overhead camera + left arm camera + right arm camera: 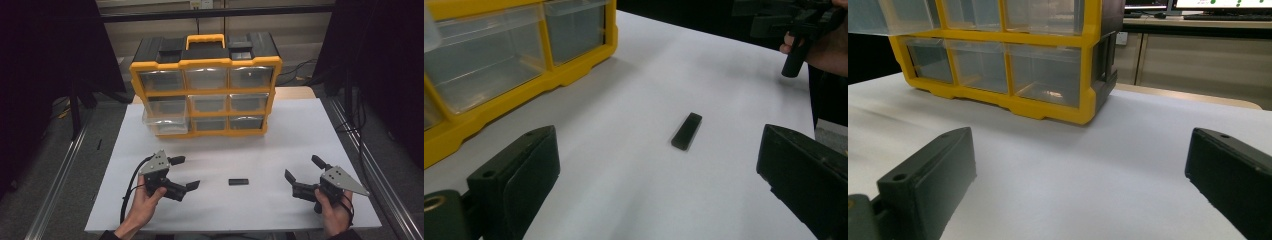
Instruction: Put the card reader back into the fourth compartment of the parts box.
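A small flat black bar (238, 181) lies on the white table (280, 135) between the two grippers; the left gripper view has it (686, 131) ahead of the jaws, out of their reach. My left gripper (186, 173) is held at the front left, open and empty, its jaws wide apart (656, 170). At the front right my right gripper (302, 168) is open as well, with nothing between its jaws (1078, 170). It points toward a yellow and black drawer organizer (1048, 107).
The organizer (206, 90) stands at the back middle with several clear drawers; a left-column drawer (165, 122) sticks out a little. Metal rails (60, 170) run along both sides of the table. The other hand and gripper (796, 22) appear far off in the left gripper view.
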`<state>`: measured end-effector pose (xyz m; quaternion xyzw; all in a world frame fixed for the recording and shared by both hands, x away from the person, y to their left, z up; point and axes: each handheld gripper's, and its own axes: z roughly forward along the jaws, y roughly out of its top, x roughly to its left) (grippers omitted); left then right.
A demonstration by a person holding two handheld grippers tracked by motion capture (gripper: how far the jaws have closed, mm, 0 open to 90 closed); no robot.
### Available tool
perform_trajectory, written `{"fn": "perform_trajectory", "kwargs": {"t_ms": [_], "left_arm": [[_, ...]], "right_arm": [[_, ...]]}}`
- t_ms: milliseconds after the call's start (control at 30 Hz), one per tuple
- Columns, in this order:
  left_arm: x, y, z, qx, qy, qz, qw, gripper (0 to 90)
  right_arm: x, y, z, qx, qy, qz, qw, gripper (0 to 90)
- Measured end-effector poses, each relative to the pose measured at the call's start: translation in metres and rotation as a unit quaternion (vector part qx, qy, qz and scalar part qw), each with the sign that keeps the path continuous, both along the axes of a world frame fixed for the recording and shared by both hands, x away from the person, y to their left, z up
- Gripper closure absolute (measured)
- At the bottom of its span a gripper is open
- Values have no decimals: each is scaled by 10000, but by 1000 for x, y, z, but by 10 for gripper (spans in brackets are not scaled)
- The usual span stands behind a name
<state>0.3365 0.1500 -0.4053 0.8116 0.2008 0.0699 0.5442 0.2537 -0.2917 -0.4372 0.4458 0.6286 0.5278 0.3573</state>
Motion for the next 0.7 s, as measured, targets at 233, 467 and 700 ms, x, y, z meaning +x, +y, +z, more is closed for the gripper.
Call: {"fn": "perform_trajectory", "kwargs": {"t_ms": [233,467,700], "left_arm": [[2,-15,-1,158,2,-230,9996,34],[4,-31,-2,153,59,-434,9989,39],[8,-50,-3,487,49,-511,9975,36]], "right_arm": [[0,0,0,2,5,9,10000,0],[0,0,0,-2,6,10,10000,0],[0,0,0,-6,23,28,10000,0]]}}
